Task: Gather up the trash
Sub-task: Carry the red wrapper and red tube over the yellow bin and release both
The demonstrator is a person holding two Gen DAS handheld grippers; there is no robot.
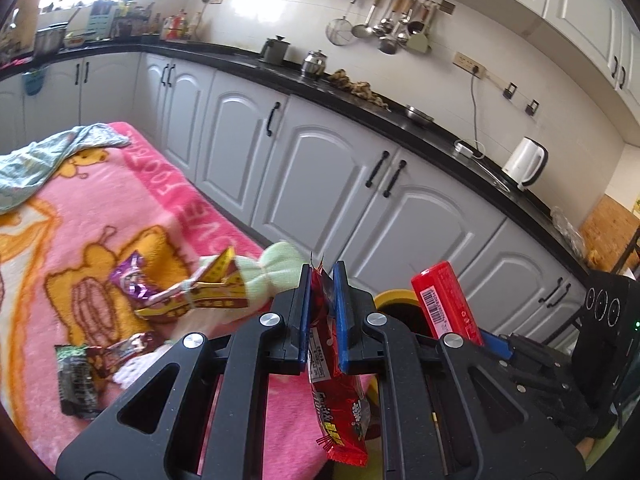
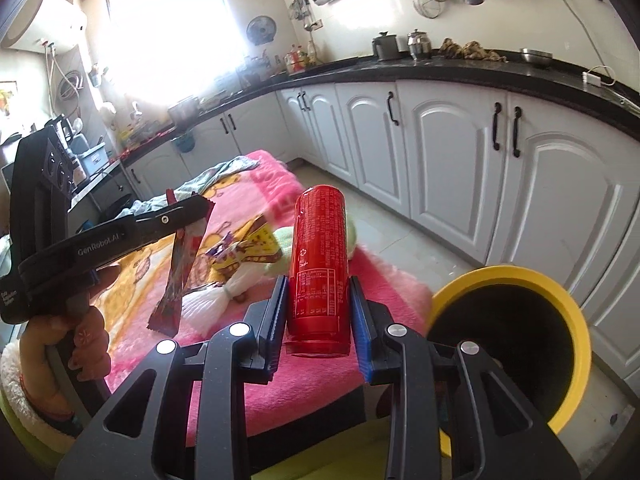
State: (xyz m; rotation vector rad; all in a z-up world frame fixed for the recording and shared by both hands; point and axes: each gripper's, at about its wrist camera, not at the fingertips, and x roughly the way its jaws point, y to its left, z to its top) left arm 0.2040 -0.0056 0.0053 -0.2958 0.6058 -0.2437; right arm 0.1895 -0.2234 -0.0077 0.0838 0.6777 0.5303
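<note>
Left hand-held gripper (image 1: 324,280): blue pads clamped together on a red snack wrapper (image 1: 340,408), which hangs down from the jaws above the near edge of the table. Right hand-held gripper (image 2: 319,292): pads closed on the lower part of a red can (image 2: 320,264), held upright, barcode side visible in the left wrist view. Bin (image 2: 560,284): yellow rim, black inside, standing on the floor just beside the table's corner, to the right of the can in the right wrist view; neither item is over its opening. Table: covered by a pink blanket (image 1: 132,200) with orange cartoon figures. Remaining on the blanket: a purple wrapper (image 1: 134,280), a yellow and brown wrapper (image 1: 208,292), a pale green cloth bundle (image 1: 276,268) touching the yellow wrapper, a brown wrapper (image 1: 124,348) and a dark green-topped wrapper (image 1: 76,380) near the near-left edge. A light blue cloth (image 1: 44,160) lies crumpled at the far end. A person's hand (image 2: 86,340) grips the left tool's handle.
</note>
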